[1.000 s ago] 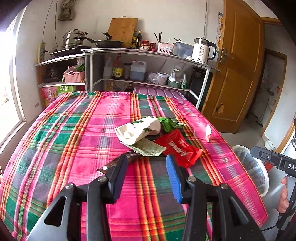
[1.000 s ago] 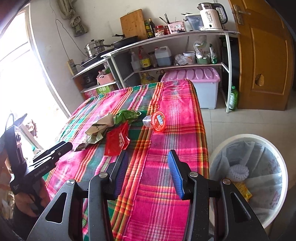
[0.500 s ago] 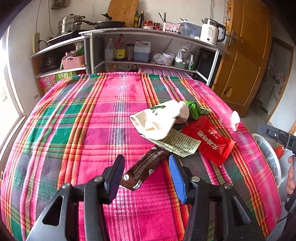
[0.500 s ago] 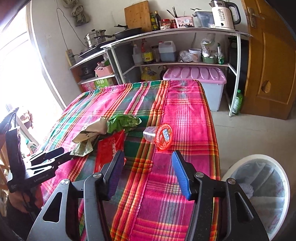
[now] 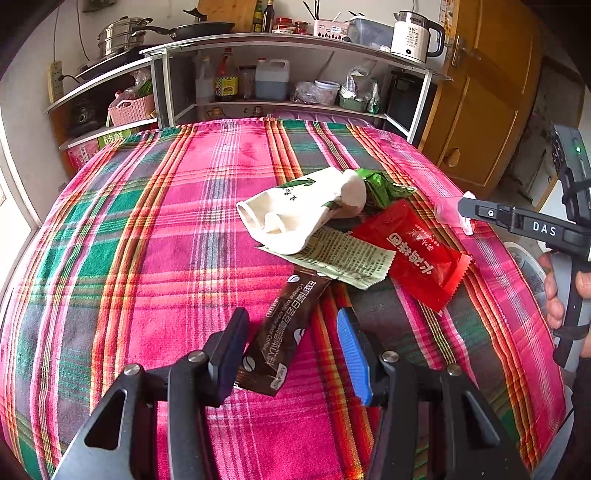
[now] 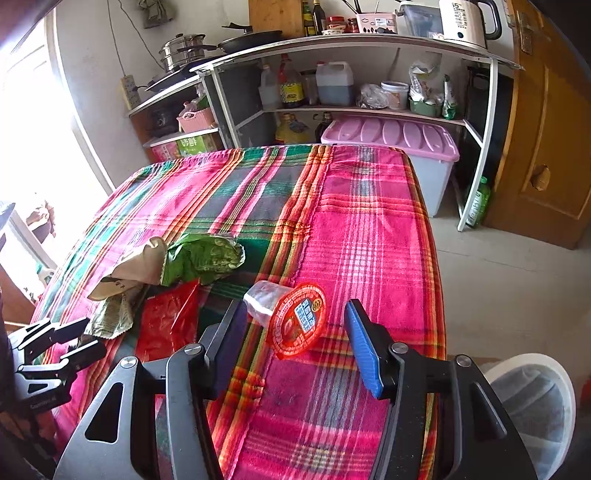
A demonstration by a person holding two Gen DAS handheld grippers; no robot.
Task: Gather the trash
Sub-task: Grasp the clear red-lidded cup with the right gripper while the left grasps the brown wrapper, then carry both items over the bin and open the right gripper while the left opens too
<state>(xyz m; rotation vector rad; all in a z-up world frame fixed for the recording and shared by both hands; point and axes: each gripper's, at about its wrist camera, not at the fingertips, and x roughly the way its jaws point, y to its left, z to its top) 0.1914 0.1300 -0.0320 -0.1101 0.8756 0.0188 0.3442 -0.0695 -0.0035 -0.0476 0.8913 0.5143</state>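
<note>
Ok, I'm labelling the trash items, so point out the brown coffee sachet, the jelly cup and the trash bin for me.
brown coffee sachet (image 5: 282, 328), left wrist view, middle of the printed face.
jelly cup (image 6: 297, 319), right wrist view, centre of the red foil lid.
trash bin (image 6: 532, 402), right wrist view, on the white liner inside.

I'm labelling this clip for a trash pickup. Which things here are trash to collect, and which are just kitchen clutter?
Part of the job:
brown coffee sachet
red foil packet
crumpled green wrapper
clear plastic cup with red lid
white lined bin

Just lying about:
white electric kettle
pink-lidded storage box
black frying pan
</note>
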